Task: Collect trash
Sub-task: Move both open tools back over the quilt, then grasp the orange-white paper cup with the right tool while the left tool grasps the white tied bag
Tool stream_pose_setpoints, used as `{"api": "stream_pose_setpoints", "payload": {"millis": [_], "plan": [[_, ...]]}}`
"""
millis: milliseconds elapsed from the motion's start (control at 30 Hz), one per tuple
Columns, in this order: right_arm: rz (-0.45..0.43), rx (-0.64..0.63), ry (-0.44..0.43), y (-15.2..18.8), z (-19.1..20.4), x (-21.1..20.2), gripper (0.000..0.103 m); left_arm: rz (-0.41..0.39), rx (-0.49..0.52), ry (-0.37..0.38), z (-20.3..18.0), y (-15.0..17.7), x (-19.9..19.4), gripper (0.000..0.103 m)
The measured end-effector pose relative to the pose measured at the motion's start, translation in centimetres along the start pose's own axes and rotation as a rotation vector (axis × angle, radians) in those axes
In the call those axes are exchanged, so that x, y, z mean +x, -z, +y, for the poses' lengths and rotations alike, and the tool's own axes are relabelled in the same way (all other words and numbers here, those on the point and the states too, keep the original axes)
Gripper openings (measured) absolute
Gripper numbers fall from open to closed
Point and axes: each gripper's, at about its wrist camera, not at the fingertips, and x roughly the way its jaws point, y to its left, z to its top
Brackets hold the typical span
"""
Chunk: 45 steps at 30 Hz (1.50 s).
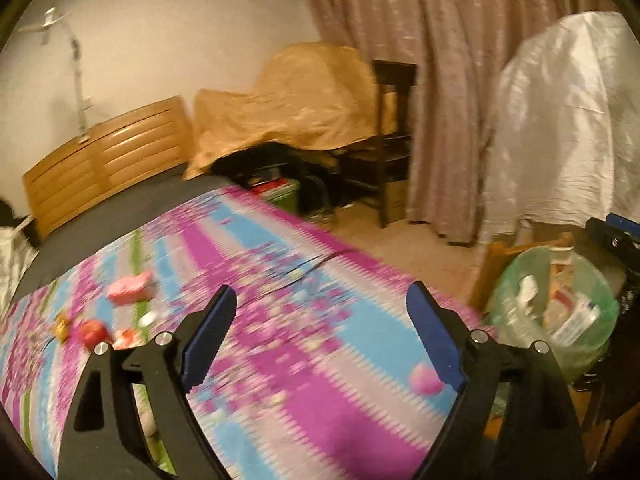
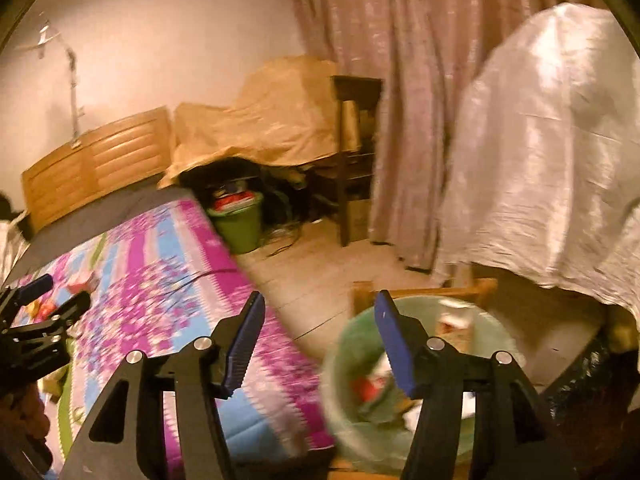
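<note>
Both tongs — left, right — are being held open, empty; pink wrapper, upper left, is being targeted next.

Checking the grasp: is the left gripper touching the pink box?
Apart. In the left wrist view, the open left gripper shows bedspread between it and the pink box.

Left claw and right claw, both spread, empty.
</note>
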Motion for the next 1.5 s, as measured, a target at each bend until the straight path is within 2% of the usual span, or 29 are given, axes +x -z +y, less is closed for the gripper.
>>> {"api": "stream_pose_setpoints", "payload": {"millis": [233,467,567,667,800,933,967,1033,1067,1133,1233,1267,1300,1367,1400,1433,1467,1500], "plan": [[0.101,-0.142,-0.172,1.7,10.1,2.2,0.063,0.078,-0.136,-0.123,9.2,5.8,-3.5,0.083],[0.219,-0.318,-0.408,3.8,22.2,6.1,0.063,0.187,-0.334,-0.288,19.7,12.4,-6.2,0.083],[0.254,-0.38,-0.52,4.3,27.4,8.0,0.063,0.226,-0.449,-0.358,24.2,15.2,-7.1,0.083],[0.277,-0.483,-0.657,4.4,34.0,10.0,0.063,0.242,-0.548,-0.401,27.4,17.3,-7.8,0.083],[0.307,-0.678,-0.818,4.1,44.7,13.1,0.063,0.239,-0.621,-0.439,30.2,18.9,-8.7,0.083],[0.37,-0.821,-0.882,3.9,54.3,16.8,0.062,0.241,-0.67,-0.459,32.0,20.1,-8.8,0.083],[0.39,-0.848,-0.882,4.2,55.8,17.6,0.06,0.242,-0.679,-0.464,32.4,20.4,-8.7,0.083],[0.456,-0.921,-0.861,5.1,59.8,20.0,0.05,0.246,-0.709,-0.477,33.3,21.2,-8.9,0.083],[0.473,-0.938,-0.846,5.7,60.7,21.0,0.044,0.248,-0.719,-0.48,33.6,21.4,-8.8,0.083],[0.526,-0.972,-0.812,6.6,62.7,22.8,0.043,0.253,-0.752,-0.491,34.5,22.3,-9.1,0.083],[0.587,-0.99,-0.769,8.1,63.2,24.4,0.033,0.259,-0.782,-0.506,35.4,23.2,-9.4,0.083],[0.582,-0.976,-0.77,8.2,63.2,24.3,0.032,0.259,-0.789,-0.51,35.7,23.4,-9.4,0.083],[0.583,-0.954,-0.771,8.0,63.1,24.2,0.022,0.259,-0.796,-0.512,35.8,23.5,-9.6,0.083],[0.612,-0.859,-0.806,7.2,62.3,23.4,0.012,0.252,-0.8,-0.523,36.1,23.7,-9.9,0.083],[0.654,-0.795,-0.832,7.0,61.5,22.8,0.006,0.25,-0.796,-0.529,36.2,23.7,-10.0,0.083],[0.679,-0.758,-0.864,7.1,60.9,21.9,0.006,0.251,-0.794,-0.532,36.2,23.7,-10.0,0.083],[0.67,-0.736,-0.902,6.9,60.1,20.3,0.006,0.253,-0.794,-0.535,36.3,23.8,-10.0,0.083],[0.622,-0.693,-0.955,6.0,58.9,17.9,0.006,0.254,-0.793,-0.538,36.3,23.7,-10.0,0.083]]}}
